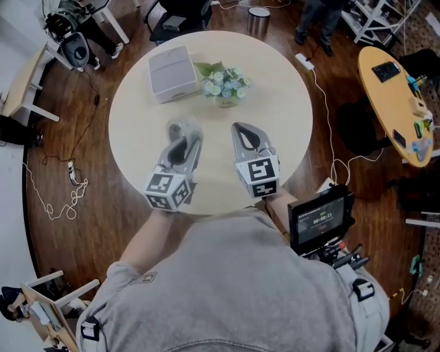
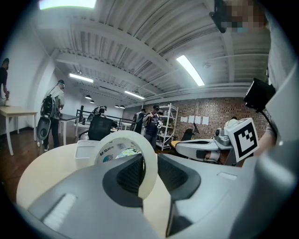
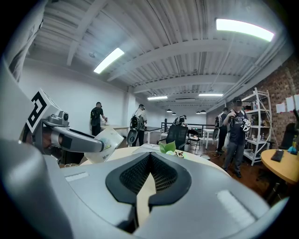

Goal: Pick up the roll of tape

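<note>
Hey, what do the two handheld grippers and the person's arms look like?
The left gripper and right gripper are light grey moulded shells with black ribbed pads. Each carries a white cube printed with black square markers. The person wears a grey short-sleeved T-shirt.

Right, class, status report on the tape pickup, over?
Left gripper shut on roll of tape. Right gripper shut, empty. Flower pot and white box beyond, apart.

Two claws are in view: one left claw [image 1: 183,132] and one right claw [image 1: 246,132]. There is one roll of tape [image 2: 150,154]. The round surface [image 1: 289,117] carries one white box [image 1: 172,72] and one pot of flowers [image 1: 225,86]. A second surface [image 1: 385,103] at the right makes two in all, and there is one metal bin [image 1: 258,20].
</note>
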### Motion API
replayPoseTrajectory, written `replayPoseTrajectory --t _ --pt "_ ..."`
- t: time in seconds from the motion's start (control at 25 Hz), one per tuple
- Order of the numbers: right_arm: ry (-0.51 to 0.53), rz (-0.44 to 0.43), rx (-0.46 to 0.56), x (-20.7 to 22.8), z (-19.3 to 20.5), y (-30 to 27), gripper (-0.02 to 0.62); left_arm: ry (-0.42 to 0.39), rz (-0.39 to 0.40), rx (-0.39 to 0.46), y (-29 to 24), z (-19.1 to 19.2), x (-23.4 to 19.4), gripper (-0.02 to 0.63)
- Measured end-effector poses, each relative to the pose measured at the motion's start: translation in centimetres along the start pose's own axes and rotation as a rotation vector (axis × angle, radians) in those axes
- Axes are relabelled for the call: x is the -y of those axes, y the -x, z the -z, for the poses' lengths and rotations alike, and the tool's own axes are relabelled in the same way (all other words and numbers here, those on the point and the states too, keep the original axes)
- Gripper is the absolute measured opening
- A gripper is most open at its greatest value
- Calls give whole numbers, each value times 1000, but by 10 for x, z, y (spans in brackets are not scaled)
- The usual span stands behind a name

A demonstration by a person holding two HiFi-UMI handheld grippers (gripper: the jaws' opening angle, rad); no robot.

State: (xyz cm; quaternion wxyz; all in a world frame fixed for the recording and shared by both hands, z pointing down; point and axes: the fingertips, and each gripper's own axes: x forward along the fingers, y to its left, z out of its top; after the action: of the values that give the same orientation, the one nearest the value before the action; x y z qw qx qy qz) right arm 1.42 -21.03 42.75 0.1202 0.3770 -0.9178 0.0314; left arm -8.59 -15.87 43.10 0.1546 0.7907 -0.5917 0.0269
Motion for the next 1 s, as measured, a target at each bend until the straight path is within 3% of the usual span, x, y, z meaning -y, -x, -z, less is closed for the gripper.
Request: replayPoseTrajectory --t 1.0 --pt "-3 12 -10 2 3 -5 12 3 7 -19 -6 4 -3 97"
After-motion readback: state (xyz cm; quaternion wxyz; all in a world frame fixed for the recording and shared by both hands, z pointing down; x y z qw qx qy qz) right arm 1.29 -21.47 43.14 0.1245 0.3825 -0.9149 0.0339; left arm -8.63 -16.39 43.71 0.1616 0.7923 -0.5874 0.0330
